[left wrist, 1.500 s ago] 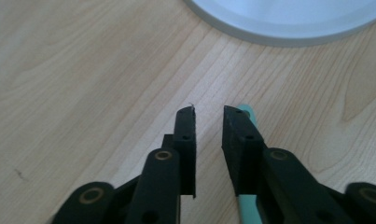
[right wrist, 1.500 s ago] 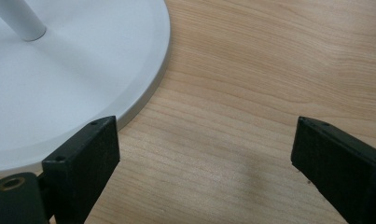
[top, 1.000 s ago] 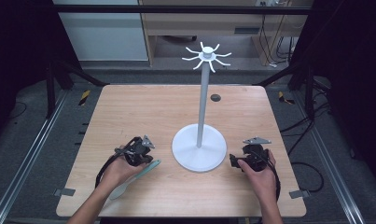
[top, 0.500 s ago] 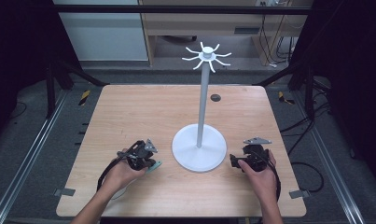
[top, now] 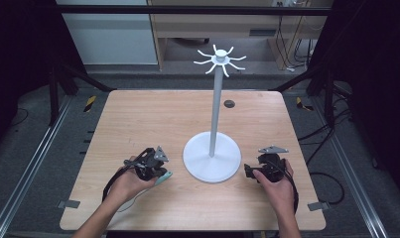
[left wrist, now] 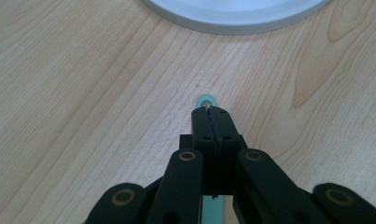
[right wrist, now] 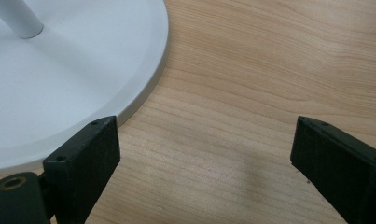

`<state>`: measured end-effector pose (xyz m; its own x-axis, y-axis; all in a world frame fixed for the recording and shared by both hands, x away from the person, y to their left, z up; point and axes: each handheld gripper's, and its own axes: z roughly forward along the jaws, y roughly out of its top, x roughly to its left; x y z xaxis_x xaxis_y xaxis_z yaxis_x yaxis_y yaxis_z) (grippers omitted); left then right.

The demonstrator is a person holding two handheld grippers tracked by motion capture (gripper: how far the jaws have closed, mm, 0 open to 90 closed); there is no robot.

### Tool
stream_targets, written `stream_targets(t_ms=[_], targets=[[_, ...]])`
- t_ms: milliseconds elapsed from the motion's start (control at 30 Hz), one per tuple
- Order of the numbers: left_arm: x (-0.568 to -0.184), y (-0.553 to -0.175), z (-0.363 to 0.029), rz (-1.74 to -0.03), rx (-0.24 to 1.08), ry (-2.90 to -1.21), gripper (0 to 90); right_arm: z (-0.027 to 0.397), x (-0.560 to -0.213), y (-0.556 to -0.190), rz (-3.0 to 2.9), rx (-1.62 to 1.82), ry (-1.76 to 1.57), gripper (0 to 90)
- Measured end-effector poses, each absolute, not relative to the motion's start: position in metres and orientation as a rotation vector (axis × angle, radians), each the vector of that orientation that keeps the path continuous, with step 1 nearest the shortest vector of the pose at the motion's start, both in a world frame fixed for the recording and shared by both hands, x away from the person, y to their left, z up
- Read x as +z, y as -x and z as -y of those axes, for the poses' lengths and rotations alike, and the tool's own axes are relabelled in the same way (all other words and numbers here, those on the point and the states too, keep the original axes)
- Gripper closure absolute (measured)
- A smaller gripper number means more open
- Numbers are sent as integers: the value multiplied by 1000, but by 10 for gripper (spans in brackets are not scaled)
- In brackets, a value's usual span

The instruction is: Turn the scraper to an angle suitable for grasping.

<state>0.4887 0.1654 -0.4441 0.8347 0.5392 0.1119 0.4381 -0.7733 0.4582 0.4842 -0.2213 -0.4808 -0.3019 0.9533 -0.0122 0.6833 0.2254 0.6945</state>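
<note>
Both forearms are bare, with no sleeve showing. The left gripper [top: 149, 164] is a black block with a grey three-cornered plate [top: 160, 153] on top and a black cable [top: 113, 179] looping off to its left. The right gripper [top: 265, 167] is also black, with its own grey plate [top: 272, 149] on top. Seen close, the left gripper's black linkage arms carry brass-ringed pivot holes [left wrist: 187, 155], and small screw holes mark its flat rectangular pads [left wrist: 204, 128].

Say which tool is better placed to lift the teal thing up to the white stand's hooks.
Left. The left tool is already closed on the thin teal object, beside the white stand's base. The right tool is open and empty on the base's other side.
</note>
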Motion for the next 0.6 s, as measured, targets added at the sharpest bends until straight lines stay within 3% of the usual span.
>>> stream_targets(t_ms=[467,600], targets=[[-447,-500,-155,-809,291,-2674,818,221,-481,-484,-2072,830,-1502,85],[-447,-502,-151,-819,278,-2694,746,221,-481,-484,-2070,836,-1504,85]])
